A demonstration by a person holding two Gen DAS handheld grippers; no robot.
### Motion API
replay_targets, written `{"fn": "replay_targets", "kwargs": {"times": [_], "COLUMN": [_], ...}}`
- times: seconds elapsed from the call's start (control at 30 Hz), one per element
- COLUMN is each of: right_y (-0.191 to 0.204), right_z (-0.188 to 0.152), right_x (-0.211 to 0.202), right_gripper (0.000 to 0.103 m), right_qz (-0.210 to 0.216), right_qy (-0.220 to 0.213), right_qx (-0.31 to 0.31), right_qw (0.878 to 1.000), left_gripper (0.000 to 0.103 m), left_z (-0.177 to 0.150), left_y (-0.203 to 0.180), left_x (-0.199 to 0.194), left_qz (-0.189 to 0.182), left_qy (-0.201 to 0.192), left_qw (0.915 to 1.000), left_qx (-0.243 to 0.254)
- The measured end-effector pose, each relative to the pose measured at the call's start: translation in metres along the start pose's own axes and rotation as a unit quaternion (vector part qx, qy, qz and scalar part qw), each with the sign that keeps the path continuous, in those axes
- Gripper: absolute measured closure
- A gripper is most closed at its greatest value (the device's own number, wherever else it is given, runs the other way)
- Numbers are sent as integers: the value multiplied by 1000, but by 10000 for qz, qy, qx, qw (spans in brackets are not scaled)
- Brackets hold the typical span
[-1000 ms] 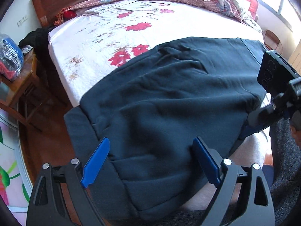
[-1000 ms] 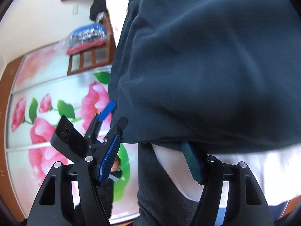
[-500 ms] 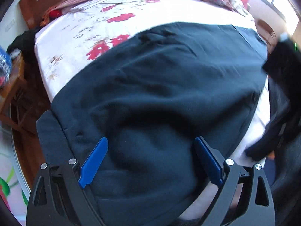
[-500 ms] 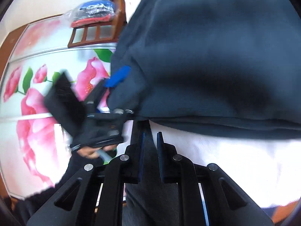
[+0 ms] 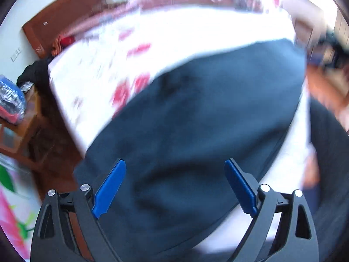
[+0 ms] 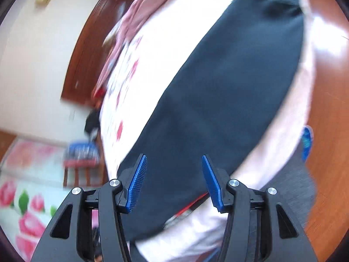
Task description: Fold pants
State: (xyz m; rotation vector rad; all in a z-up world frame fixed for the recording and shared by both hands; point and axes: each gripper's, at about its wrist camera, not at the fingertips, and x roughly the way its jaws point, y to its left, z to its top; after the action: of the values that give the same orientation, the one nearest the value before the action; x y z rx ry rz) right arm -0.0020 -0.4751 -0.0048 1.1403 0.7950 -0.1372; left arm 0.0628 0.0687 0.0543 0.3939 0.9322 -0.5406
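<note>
Dark navy pants [image 5: 207,120] lie flat on the flowered bed sheet, with one end hanging over the near corner of the mattress. My left gripper [image 5: 174,163] hovers over that near end, open wide, and no cloth sits between its blue pads [image 5: 109,187]. In the right wrist view the pants [image 6: 229,87] run as a long band away toward the far edge of the bed. My right gripper [image 6: 173,159] hangs above their near end. Its jaws are opening and nothing is pinched between its pads [image 6: 136,183]. Both views are motion-blurred.
The bed [image 5: 174,35] has a white sheet with red flowers, a wooden headboard [image 5: 72,17] and a pink patterned blanket [image 6: 139,15] at its head. A wooden stand with a blue bag [image 5: 11,100] stands to the left. Wooden floor [image 6: 327,87] lies to the right.
The right gripper shut on nothing, then reopened part way, and swung from the bed's near edge by the flowered wardrobe to face along the bed. The left gripper stayed open and lifted back slightly.
</note>
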Motion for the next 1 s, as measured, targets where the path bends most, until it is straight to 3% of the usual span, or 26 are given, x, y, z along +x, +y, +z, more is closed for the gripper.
{"fn": "replay_targets", "kwargs": {"times": [0.1, 0.23, 0.4, 0.47, 0.5, 0.57, 0.63, 0.73, 0.77, 0.83, 0.9, 1.0], "right_y": [-38, -65, -89, -93, -97, -101, -102, -89, -86, -89, -94, -84], "right_z": [26, 60, 101, 112, 119, 126, 131, 138, 139, 141, 143, 142], "right_x": [-29, -41, -37, -20, -12, 4, 14, 20, 22, 27, 25, 22], "right_gripper": [51, 51, 51, 47, 34, 34, 34, 34, 36, 54, 89, 95], "right_qz": [-250, -676, -812, -809, -827, -837, -551, -588, -605, -635, -590, -653], "right_qy": [-788, -1443, -1613, -1513, -1411, -1335, -1371, -1475, -1447, -1348, -1373, -1421], "right_qx": [384, 714, 937, 987, 999, 1067, 1044, 503, 427, 478, 546, 267], "right_qw": [9958, 9846, 9791, 9802, 9815, 9817, 9835, 9860, 9867, 9877, 9873, 9873], "left_gripper": [11, 11, 11, 11, 11, 11, 11, 11, 11, 11, 11, 11], "left_z": [30, 39, 3, -8, -10, -10, -10, -9, -9, -7, -6, -4], "left_y": [-30, -70, -106, -103, -97, -90, -88, -86, -84, -81, -81, -75], "left_x": [13, 52, 71, 64, 60, 57, 56, 52, 53, 56, 58, 61], "left_qz": [-39, -327, -206, -309, -412, -379, -235, -159, -138, -94, -85, -58], "left_qy": [-581, -283, 460, 538, 574, 675, 760, 830, 840, 841, 847, 833], "left_qw": [9983, 9990, 9954, 9958, 9960, 9962, 9961, 9961, 9960, 9962, 9963, 9965], "left_qx": [35, 137, 816, 679, 550, 399, 387, 271, 262, 227, 155, 65]}}
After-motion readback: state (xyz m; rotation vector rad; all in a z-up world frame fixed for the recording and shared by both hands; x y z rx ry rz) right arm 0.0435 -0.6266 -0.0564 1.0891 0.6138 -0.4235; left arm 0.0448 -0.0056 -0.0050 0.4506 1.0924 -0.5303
